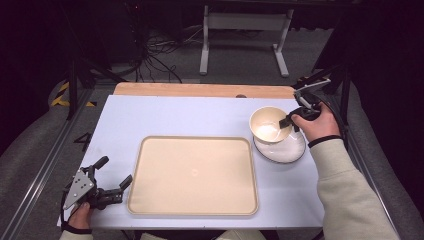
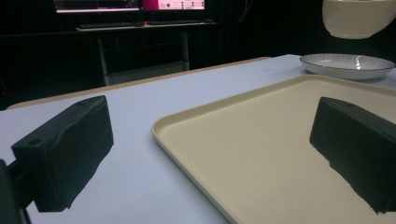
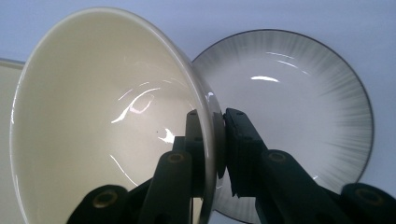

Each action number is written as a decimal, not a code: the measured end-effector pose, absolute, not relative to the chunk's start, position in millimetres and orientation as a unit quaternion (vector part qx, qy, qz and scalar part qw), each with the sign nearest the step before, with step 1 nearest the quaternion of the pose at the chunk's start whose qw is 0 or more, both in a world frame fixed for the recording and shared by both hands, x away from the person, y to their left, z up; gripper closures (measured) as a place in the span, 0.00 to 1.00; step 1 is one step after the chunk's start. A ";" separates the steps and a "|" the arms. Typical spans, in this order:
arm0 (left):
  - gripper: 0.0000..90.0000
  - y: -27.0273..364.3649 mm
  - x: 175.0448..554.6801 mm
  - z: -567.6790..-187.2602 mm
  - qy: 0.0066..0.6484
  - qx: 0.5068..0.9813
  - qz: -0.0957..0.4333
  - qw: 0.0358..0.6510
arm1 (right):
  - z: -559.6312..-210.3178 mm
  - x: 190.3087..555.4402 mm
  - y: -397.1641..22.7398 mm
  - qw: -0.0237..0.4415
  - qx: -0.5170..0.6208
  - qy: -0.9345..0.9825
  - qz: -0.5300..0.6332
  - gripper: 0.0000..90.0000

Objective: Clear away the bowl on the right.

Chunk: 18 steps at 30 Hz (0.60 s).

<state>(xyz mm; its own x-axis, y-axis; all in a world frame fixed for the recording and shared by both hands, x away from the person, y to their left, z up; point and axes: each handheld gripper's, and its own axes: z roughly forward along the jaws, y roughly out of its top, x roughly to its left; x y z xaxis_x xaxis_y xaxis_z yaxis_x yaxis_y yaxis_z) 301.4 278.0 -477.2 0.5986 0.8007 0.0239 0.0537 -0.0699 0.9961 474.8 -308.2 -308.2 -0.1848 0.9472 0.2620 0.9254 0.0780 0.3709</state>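
The white table [image 1: 175, 117] carries the most: a wide cream tray [image 1: 194, 175] lying flat at centre, with nothing in it, and to its right, just off the tray's far corner, a shallow white plate [image 1: 292, 152] with a dark rim and fine grey rays. Beyond the far edge sits a strip of bare wood, then a dark floor with cables and a white frame. Nothing lies between the tray and the plate. My right hand [image 1: 317, 125] comes in from the right side, wrist bent inward, and my right gripper [image 1: 289, 121] is clamped on the wall of a cream bowl [image 1: 270, 125] — one jaw inside, one outside, pinching the rim edge-on as the right gripper view shows [image 3: 215, 149]. The bowl [image 3: 107, 121] hangs tilted above the plate [image 3: 299, 107], clear of it, its mouth turned toward the tray; it is empty, with a glossy interior. My left hand [image 1: 80, 215] rests at the near left corner of the table, and my left gripper [image 1: 116, 178] points toward the tray's short side — jaws spread wide, nothing between them, low over the table, with the lifted bowl [image 2: 357, 18] and plate [image 2: 348, 65] far off across the tray [image 2: 261, 140].
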 end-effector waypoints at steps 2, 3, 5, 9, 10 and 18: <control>0.00 277.9 301.3 -477.2 0.323 0.662 0.311 0.601 | -308.9 474.4 -300.2 0.021 0.635 0.737 0.232 0.89; 0.00 277.9 301.4 -477.2 0.323 0.662 0.311 0.601 | -309.2 474.2 -296.3 0.020 0.636 0.737 0.231 0.89; 0.00 277.8 301.4 -477.3 0.323 0.661 0.311 0.602 | -310.2 473.8 -288.3 0.015 0.632 0.740 0.230 0.89; 0.00 277.9 301.4 -477.3 0.322 0.661 0.311 0.602 | -310.1 472.2 -274.7 0.012 0.624 0.746 0.230 0.89; 0.00 278.0 301.4 -477.2 0.322 0.662 0.311 0.601 | -310.0 471.7 -271.2 0.011 0.621 0.749 0.231 0.89; 0.00 277.7 301.3 -477.2 0.322 0.661 0.312 0.601 | -311.2 468.6 -244.0 -0.002 0.610 0.755 0.239 0.89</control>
